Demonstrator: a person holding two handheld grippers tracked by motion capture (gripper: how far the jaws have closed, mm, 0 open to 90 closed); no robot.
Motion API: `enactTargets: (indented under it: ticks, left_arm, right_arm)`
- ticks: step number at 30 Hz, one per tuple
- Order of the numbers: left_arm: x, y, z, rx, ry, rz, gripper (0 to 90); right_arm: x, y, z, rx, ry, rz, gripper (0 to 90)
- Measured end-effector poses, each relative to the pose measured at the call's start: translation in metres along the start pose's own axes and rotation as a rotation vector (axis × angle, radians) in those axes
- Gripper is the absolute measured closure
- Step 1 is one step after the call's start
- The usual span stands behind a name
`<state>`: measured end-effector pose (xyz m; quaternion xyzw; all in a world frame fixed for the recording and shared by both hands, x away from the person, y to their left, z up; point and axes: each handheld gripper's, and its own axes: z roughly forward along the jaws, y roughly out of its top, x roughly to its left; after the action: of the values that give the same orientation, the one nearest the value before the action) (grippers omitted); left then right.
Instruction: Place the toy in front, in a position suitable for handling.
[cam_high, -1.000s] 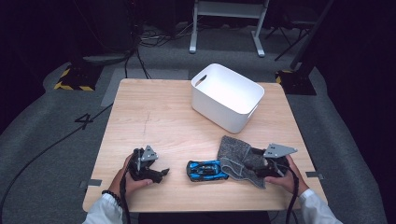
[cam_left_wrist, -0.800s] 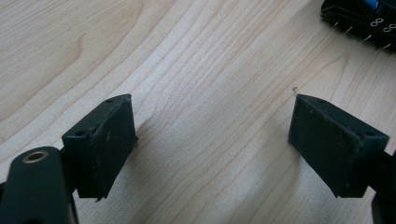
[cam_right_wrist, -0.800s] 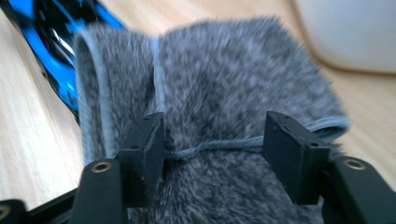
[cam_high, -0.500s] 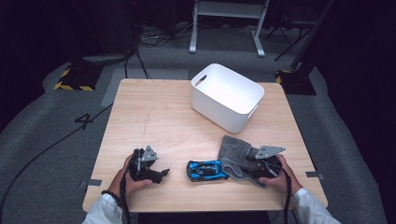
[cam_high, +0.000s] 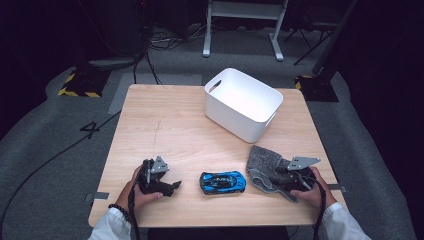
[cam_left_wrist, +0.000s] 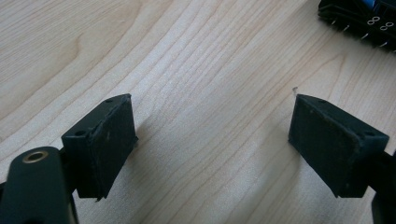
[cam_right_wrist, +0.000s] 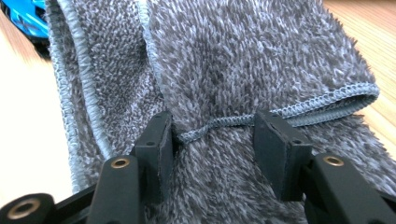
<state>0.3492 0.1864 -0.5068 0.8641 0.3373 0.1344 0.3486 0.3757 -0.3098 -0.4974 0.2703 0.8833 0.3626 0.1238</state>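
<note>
A grey fluffy cloth (cam_high: 262, 162) lies at the table's front right, partly folded over itself. My right gripper (cam_high: 277, 179) reaches into it from the right. In the right gripper view its jaws have just been closing, and my right gripper (cam_right_wrist: 215, 140) now pinches a bunched fold and stitched hem of the cloth (cam_right_wrist: 233, 60). A blue toy car (cam_high: 223, 182) sits at front centre, just left of the cloth; a corner of the car (cam_right_wrist: 21, 16) shows there too. My left gripper (cam_high: 172, 187) rests at front left, open over bare wood (cam_left_wrist: 212, 135), with the car's (cam_left_wrist: 362, 18) edge beyond it.
A white plastic bin (cam_high: 242, 102) stands at the back right of the wooden table (cam_high: 165, 125). Dark floor with cables and a metal stand surrounds the table. The person's hands and white sleeves come in at the front edge.
My right gripper has moved left and down into the cloth and closed on a fold of it. The left gripper and the car have not moved.
</note>
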Motion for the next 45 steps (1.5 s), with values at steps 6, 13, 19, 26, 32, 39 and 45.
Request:
enactTargets:
  ticks: [6, 13, 19, 26, 32, 39, 45]
  left_arm:
    - [-0.001, 0.0, 0.0, -0.001, 0.003, -0.008, 15.2]
    - [-0.011, 0.002, 0.002, 0.0, -0.039, 0.039, 15.2]
    - [-0.024, 0.007, 0.007, 0.002, -0.085, 0.086, 15.2]
    - [-0.045, 0.022, 0.022, 0.004, -0.144, 0.145, 14.8]
    - [-0.06, 0.035, 0.034, 0.005, -0.187, 0.182, 13.7]
    - [-0.068, 0.052, 0.051, 0.032, -0.237, 0.247, 5.1]
    - [-0.074, 0.066, 0.064, 0.036, -0.259, 0.274, 3.1]
  right_arm:
    - [-0.005, -0.008, -0.007, -0.005, 0.004, -0.004, 49.1]
    - [-0.008, -0.013, -0.014, 0.003, 0.016, -0.011, 49.1]
    - [-0.01, -0.015, -0.017, 0.015, 0.011, -0.012, 49.1]
    - [-0.01, -0.018, -0.02, 0.019, 0.02, -0.016, 49.9]
    - [-0.008, -0.021, -0.026, 0.039, 0.037, -0.029, 50.2]
    - [-0.007, -0.026, -0.03, 0.032, 0.052, -0.031, 49.8]
    - [-0.008, -0.026, -0.03, 0.026, 0.062, -0.025, 49.6]
